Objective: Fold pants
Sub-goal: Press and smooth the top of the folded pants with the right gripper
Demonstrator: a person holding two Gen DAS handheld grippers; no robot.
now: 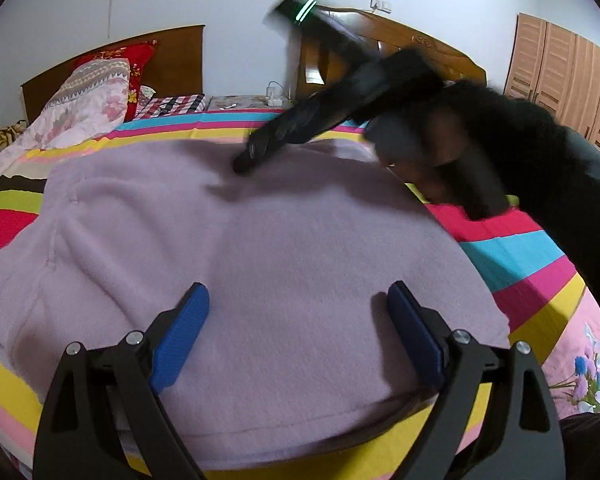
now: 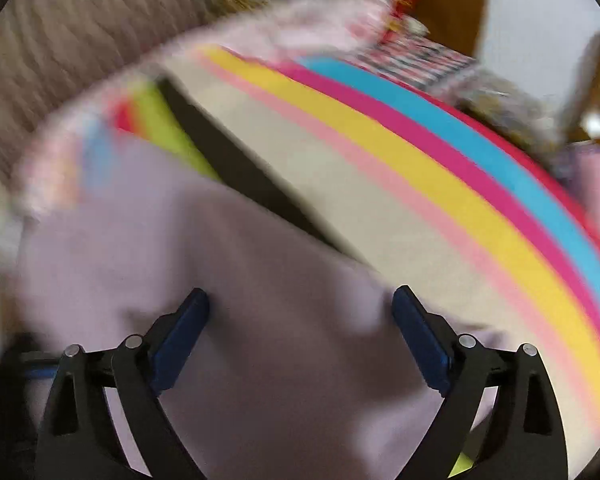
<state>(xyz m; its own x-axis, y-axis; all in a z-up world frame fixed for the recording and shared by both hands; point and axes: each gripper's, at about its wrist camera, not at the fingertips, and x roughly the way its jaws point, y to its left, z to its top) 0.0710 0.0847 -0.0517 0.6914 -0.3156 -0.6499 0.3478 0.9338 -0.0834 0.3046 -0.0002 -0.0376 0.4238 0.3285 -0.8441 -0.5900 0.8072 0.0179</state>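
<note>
Left wrist view, item 1: pants (image 1: 260,240), lilac fleece, lying folded in a broad flat block on the bed (image 1: 540,264), over a striped sheet (image 1: 512,248) of pink, blue, yellow and red. Near hem runs just ahead of the camera; a seam shows at left.

Item 2: left hand-held gripper (image 1: 298,308), jaws spread wide, blue pads (image 1: 180,336) hovering over the near part of the fabric, gripping nothing.

Item 3: right hand-held gripper (image 1: 256,156), seen from the left camera as a dark blurred shape reaching down toward the far part of the pants; contact with the cloth is probable but the blur leaves it uncertain. From the right wrist view the same gripper (image 2: 300,320) shows jaws spread wide over lilac fabric, nothing between them.

Item 4: pillows (image 1: 100,92), red and patterned, stacked by a wooden headboard (image 1: 172,60); wardrobe (image 1: 572,80) at far right.

Containers: none visible.

Step in hand, judged: smoothing or setting up the next fold. To do it well, seat each gripper on an edge or corner rather than mid-panel, pinch all layers together, lift both sides evenly, and lay the fold so hems align; fleece is thick and springy, so press the crease flat afterwards.
</note>
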